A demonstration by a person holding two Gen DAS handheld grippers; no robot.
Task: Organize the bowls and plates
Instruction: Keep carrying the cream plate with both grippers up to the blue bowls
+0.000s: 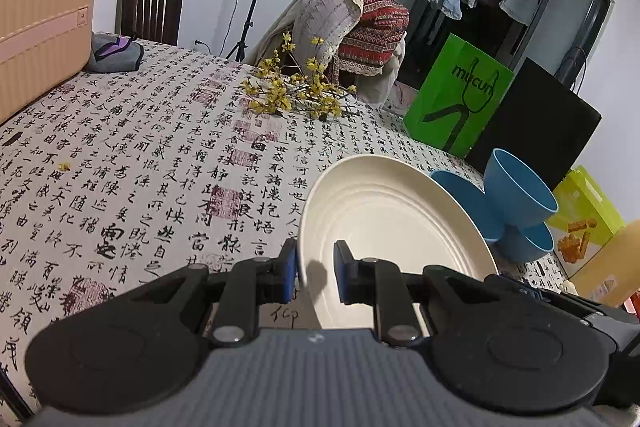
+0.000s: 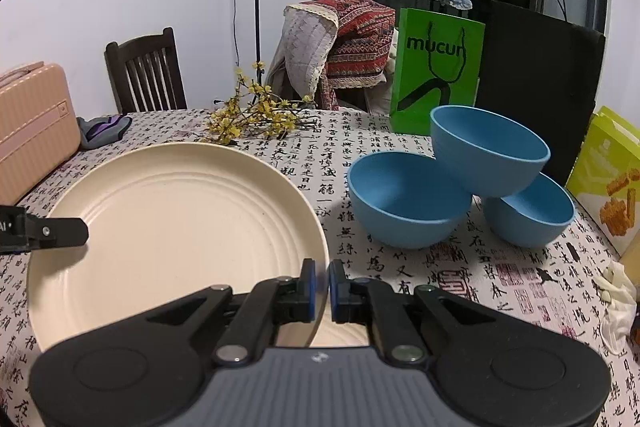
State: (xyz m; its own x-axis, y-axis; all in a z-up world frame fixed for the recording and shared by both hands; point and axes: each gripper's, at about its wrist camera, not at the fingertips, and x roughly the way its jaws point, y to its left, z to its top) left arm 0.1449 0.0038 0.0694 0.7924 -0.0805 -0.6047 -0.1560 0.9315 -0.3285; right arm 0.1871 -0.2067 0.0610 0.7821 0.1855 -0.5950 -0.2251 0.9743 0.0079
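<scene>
Holding item 1: round cream ribbed plate [image 2: 176,227], lifted off the script-printed tablecloth [image 1: 140,167] and tilted, by both grippers.

R gripper [image 2: 321,289]: clenched on the plate's near right rim, pads pinching the edge.

L gripper [image 1: 316,273]: part-closed astride the opposite rim; I see the left pad touching, the right pad showing a gap, so I can't tell how firm that grip is.

Item 2: three blue round bowls [image 2: 408,199], unstacked, one perched tilted on the other two, on the table.

Key relation: bowls lie right of the plate, beyond my R gripper, just past its rim. R hand is nearer them; any set-down near that side risks clipping the perched bowl, I judge.

Misc: green paper bag [image 2: 436,67], yellow flower sprig [image 2: 256,115].
</scene>
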